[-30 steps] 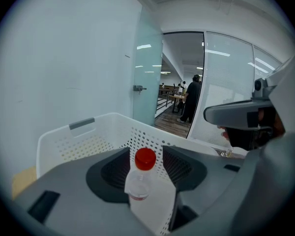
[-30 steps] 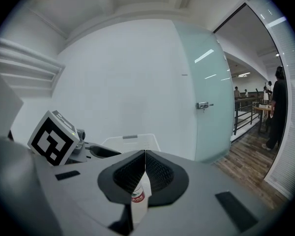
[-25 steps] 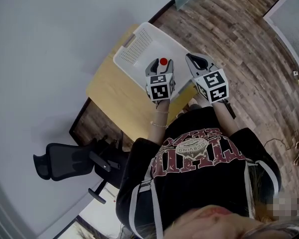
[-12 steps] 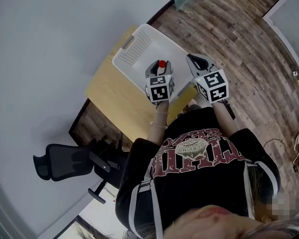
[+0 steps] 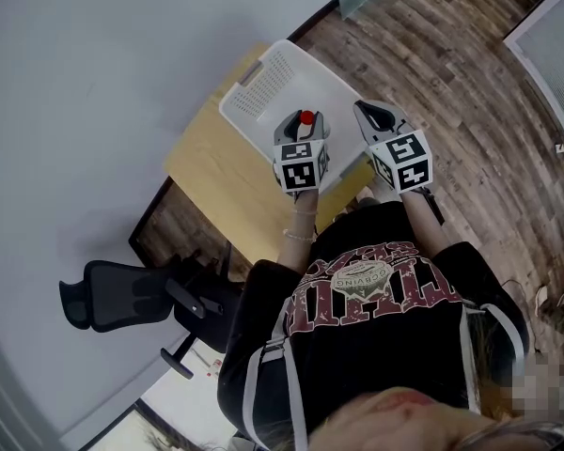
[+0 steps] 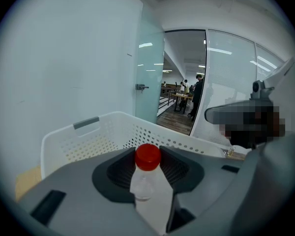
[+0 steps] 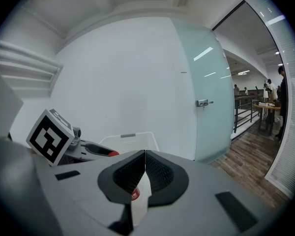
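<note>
I hold two grippers over one wooden table (image 5: 216, 172). My left gripper (image 5: 303, 123) has its jaws clamped on the one bottle (image 6: 143, 183), a clear one. They pinch its body just under the single red cap (image 6: 147, 157). The bottle stands upright between them, cap up, held in the air and off the table. In the head view it hangs over the near edge of the one white perforated basket (image 5: 273, 73). The basket sits on the far end of the table, and in the left gripper view its rim curves round behind the cap.

My right gripper (image 5: 365, 113) is just beside the left one, apart from it, at about the same height. Its jaws are pressed together, meeting along one thin line. In the gap below that line I see a white shape with a small red patch (image 7: 135, 194), and I cannot tell what it is.

Each gripper carries one marker cube, two in all: the left (image 5: 301, 170) and the right (image 5: 406, 161). In the right gripper view, the left cube and the red cap show off to my left.

One black office chair (image 5: 122, 294) stands on the wooden floor beside the table. One frosted glass door (image 7: 211, 92) is set into the white wall.
</note>
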`<state>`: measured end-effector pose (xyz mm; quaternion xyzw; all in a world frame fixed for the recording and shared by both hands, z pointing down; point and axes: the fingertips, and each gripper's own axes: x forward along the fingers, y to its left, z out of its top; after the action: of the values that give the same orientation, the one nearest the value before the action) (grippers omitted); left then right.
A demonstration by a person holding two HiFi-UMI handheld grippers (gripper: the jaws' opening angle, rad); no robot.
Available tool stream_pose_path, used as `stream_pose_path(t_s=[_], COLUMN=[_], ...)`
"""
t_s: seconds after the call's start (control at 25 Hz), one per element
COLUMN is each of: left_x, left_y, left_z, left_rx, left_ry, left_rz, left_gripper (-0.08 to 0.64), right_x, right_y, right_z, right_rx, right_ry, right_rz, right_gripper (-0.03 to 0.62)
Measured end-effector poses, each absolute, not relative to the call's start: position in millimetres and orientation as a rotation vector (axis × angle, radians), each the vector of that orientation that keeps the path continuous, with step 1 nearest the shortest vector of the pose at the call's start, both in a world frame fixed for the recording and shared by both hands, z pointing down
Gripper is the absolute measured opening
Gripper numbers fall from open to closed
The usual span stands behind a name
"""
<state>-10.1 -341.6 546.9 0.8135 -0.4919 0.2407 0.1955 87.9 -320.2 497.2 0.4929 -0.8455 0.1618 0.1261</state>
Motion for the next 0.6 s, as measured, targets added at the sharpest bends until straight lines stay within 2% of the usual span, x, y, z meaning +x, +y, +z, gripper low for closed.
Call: stream_pose_path(t_s=[0.6], left_x=[-27.8], left_y=[-324.7], left_z=[505.2], left_rx=[2.323], left_ry=[-1.401], left_rz=[0.577], left_gripper=[0.198], right_x=[65.7], right_y=[-310.2], right_z=[489.1], right_rx=[1.381], right_ry=[-2.499], right_rz=[0.436], right_gripper=[0.018])
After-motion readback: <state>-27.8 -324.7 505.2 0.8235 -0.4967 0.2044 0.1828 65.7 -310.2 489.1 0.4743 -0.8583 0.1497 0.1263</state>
